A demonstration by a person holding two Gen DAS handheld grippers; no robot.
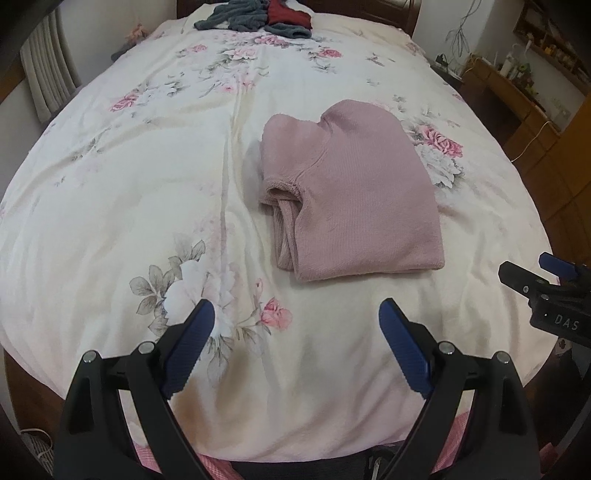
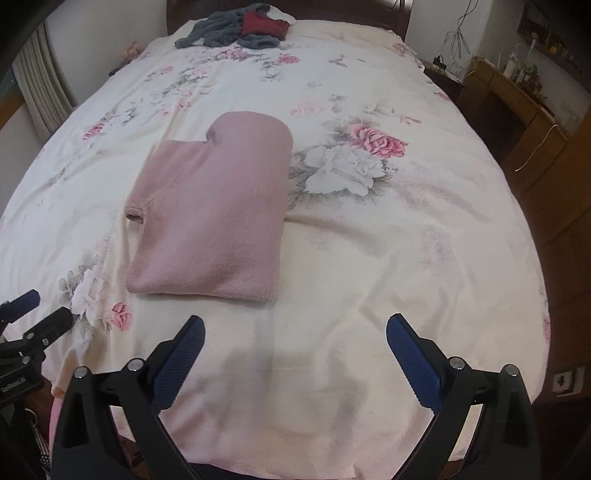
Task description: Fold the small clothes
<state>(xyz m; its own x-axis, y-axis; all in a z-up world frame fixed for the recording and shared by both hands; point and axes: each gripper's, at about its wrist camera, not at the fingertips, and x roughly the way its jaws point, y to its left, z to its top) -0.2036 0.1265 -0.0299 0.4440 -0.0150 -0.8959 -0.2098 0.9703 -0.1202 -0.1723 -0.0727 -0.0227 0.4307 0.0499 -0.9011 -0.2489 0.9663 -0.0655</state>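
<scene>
Far clothes pile (image 1: 255, 16) top cut off.

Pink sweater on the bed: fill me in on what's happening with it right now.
A person holds two handheld grippers over a floral bedspread. The pink sweater lies folded into a compact bundle, touched by neither. The left gripper and right gripper are both open and empty, short of the sweater's near edge. A pile of grey and red clothes sits unfolded at the far end of the bed.

Matt pink knit sweater (image 1: 354, 192), smooth floral cotton bedspread (image 1: 147, 177)
</scene>
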